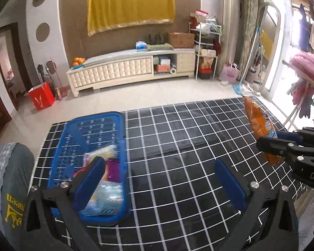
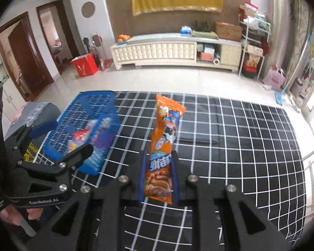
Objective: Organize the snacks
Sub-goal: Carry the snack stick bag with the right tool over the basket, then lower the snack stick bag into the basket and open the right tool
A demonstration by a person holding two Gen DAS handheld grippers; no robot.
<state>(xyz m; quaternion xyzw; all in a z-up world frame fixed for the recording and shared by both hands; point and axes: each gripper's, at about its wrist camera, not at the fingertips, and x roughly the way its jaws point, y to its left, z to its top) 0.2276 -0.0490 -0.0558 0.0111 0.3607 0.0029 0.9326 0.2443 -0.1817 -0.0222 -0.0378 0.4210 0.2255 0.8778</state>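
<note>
I have the black grid-patterned surface (image 2: 230, 138) spread across both views, and on its left side sits the blue basket (image 1: 119, 125), a perforated plastic tray already holding several wrapped snacks (image 1: 106, 190) at its near end (they are blurred, so I cannot tell exactly what they are).

My left gripper (image 1: 159, 184) hovers just beside the basket's near right corner with its jaws spread wide and nothing between them. My right gripper (image 2: 159, 177) has its jaws closed on the lower part of the orange snack packet (image 2: 165, 138), which stands nearly upright above the surface, well to the right of the basket, its free upper end leaning slightly away from me.

I judge the packet light and soft: a thin, glossy film sleeve, likely slippery and easy to crush if the contents are brittle. The hold low on the body looks secure, though the long free end may flop as I swing it. I'd carry it leftward over the basket's empty far half and let go low.
</note>
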